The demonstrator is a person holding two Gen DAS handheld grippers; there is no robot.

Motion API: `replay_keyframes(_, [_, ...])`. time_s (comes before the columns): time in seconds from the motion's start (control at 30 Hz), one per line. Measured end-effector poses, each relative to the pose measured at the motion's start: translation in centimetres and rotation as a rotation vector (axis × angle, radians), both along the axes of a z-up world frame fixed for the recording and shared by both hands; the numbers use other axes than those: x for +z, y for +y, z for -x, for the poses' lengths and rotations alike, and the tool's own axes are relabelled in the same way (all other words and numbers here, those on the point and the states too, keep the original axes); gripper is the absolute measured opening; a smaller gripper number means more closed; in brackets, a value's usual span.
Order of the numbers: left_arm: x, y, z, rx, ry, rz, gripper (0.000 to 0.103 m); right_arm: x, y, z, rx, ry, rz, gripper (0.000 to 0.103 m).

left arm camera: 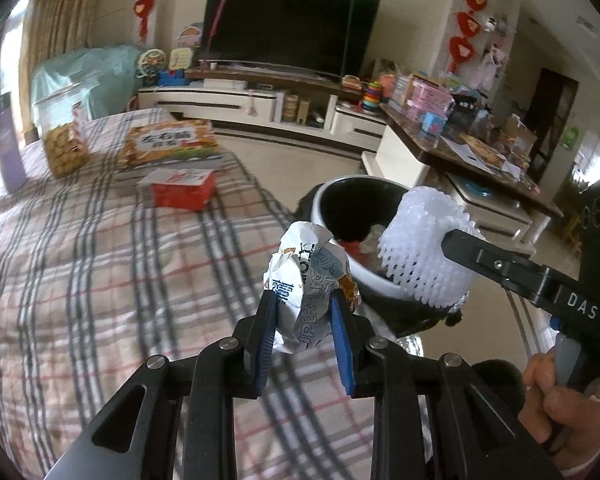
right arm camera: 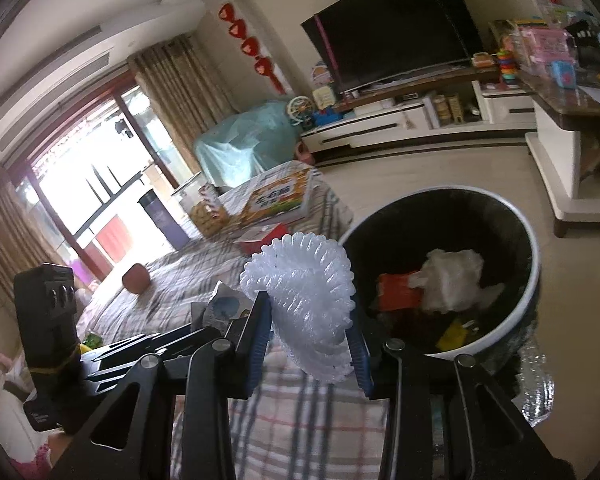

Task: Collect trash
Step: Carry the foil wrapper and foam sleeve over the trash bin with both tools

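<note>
My left gripper [left arm camera: 303, 322] clamps a crumpled wrapper [left arm camera: 309, 276]; my right gripper [right arm camera: 311, 334] clamps a white foam net [right arm camera: 300, 296]. The bin [right arm camera: 534, 276] sits at two o'clock, so I carry both fully past its rim before I release.

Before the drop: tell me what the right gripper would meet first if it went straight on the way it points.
Probably the trash bin. The right gripper, shut on the white foam net, points just left of the bin's opening, so it might meet the near rim first. Depth is unclear in this fisheye view.
</note>
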State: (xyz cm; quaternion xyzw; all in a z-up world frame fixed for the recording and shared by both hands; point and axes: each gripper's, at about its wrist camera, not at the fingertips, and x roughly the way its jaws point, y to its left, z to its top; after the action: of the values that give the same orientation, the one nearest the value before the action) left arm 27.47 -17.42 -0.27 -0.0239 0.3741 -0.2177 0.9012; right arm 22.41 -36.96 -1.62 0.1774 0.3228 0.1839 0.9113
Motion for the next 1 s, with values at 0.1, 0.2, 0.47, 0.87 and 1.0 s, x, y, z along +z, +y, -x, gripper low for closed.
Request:
replay_keyframes(0.1, [0.0,-0.9,-0.6,-0.016,-0.003,-0.004,0.025,0.1,-0.9,-0.1,-0.018,-0.001,0.003,0.037])
replay_keyframes(0.2, [-0.1,-1.7,-1.3,-0.03,-0.003,-0.005,0.025,0.1,-1.9,-0.2,-0.035,-0.002,0.009,0.037])
replay_keyframes(0.47, [-0.3,-3.9,-2.8,-0.066,-0.012,-0.023,0.025,0.0,-3.8,-0.9,-0.072,0.009,0.025,0.037])
replay_keyframes(0.87, [-0.5,-6.8,-4.7,-0.1,-0.012,-0.042,0.025,-0.4,-5.7,-2.5,-0.099,0.025,0.048,0.038])
replay_keyframes(1.0, [-0.7,-7.4,-5.4,-0.103,-0.006,-0.05,0.026,-0.5,-6.1,-3.0,-0.104,0.032,0.047,0.038])
